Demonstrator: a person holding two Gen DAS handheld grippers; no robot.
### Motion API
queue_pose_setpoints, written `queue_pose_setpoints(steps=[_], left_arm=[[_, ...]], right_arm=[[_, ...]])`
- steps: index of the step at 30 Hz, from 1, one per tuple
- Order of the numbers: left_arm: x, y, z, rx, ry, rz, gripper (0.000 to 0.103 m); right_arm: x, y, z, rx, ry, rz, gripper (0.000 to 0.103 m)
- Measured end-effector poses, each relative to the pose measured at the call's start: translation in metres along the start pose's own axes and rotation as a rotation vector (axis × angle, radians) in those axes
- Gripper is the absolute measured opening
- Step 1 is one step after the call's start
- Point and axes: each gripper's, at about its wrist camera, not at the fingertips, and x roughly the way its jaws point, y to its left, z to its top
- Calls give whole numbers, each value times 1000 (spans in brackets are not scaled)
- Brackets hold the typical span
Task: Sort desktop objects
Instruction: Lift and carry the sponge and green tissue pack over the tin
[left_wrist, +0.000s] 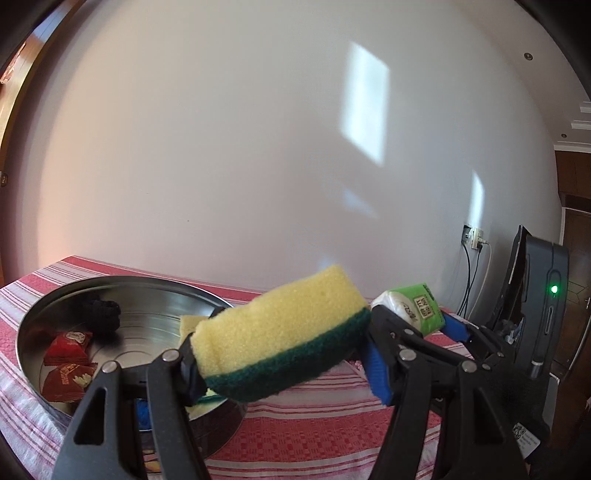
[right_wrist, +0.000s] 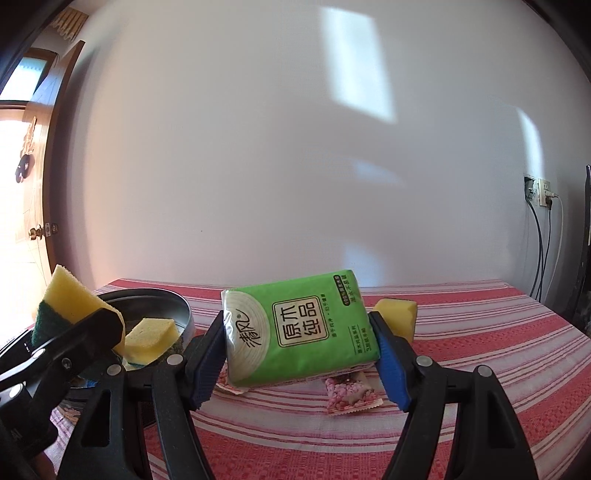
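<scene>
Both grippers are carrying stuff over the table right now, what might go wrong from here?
1. The left gripper clamps the sponge only at its ends, tilted; soft foam could squirm loose before it reaches the metal pan.
2. The right gripper holds the slick-wrapped green tissue pack by its edges; it might slide out onto the pink snack packet below.
3. The two grippers ride close together, so they could knock each other.
</scene>
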Motion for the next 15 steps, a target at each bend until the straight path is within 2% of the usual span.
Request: queue_pose_setpoints(steps=[6, 15], left_arm=[[-18, 32, 13, -22, -46, 92, 67], [-36, 95, 28, -65, -78, 274, 67]], right_arm=[[6, 27, 0, -33, -6, 57, 74], [19, 91, 11, -87, -22, 176, 74]])
